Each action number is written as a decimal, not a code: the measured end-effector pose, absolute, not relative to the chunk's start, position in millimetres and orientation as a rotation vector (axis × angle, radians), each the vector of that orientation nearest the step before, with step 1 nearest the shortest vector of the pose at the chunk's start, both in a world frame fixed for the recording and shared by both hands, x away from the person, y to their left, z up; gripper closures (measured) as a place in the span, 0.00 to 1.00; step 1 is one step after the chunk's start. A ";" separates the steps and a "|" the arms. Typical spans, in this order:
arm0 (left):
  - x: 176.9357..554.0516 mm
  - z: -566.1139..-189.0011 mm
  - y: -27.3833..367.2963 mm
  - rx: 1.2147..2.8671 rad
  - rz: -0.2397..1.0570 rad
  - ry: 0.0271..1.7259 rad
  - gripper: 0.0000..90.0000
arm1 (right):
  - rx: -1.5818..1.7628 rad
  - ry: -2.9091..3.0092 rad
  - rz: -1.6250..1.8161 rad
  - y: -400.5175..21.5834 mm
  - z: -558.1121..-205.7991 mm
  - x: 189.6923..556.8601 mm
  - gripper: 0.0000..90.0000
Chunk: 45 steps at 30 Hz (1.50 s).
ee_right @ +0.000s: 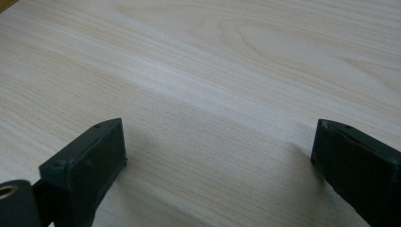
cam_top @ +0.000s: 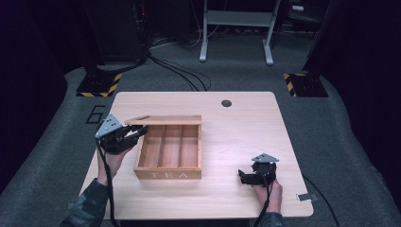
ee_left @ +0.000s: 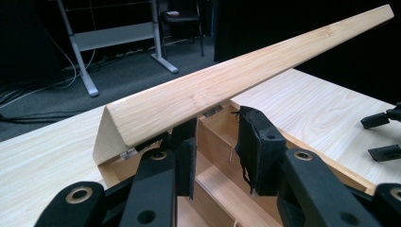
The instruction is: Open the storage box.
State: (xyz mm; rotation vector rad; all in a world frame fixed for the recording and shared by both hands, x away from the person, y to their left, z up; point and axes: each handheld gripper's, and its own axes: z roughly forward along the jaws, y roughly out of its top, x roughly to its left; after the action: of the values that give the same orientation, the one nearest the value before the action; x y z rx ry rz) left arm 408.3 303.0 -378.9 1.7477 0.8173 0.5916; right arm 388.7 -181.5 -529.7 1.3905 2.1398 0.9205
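Note:
A wooden tea box (cam_top: 168, 174) with "TEA" on its front wall stands left of the table's middle. It has three long empty compartments. Its lid (cam_top: 163, 119) is raised along the hinged back edge. My left gripper (cam_top: 140, 132) is at the box's left rear corner. In the left gripper view the lid (ee_left: 227, 90) slants just above the jaw tips, and my left gripper (ee_left: 217, 156) is open over the box's inside (ee_left: 222, 189); whether it touches the lid I cannot tell. My right gripper (cam_top: 243, 177) rests open on bare table at the front right, nothing between its jaws (ee_right: 220, 151).
The light wooden table (cam_top: 246, 127) has a dark round cable hole (cam_top: 226, 103) near its far edge. A small metal clip (cam_top: 305, 196) sticks out at the front right corner. On the grey carpet beyond are a white desk frame (cam_top: 236, 28), cables and striped stand bases (cam_top: 99, 85).

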 end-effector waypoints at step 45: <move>444.6 -341.9 301.5 1.745 0.575 0.855 0.76 | 1.392 2.137 0.925 -181.3 -529.7 388.7 0.04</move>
State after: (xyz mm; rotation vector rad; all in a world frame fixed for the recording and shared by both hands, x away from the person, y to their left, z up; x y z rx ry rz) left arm 444.6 301.5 -341.9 1.7451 0.8551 0.5752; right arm 388.7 -181.3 -529.7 1.3922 2.1369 0.9252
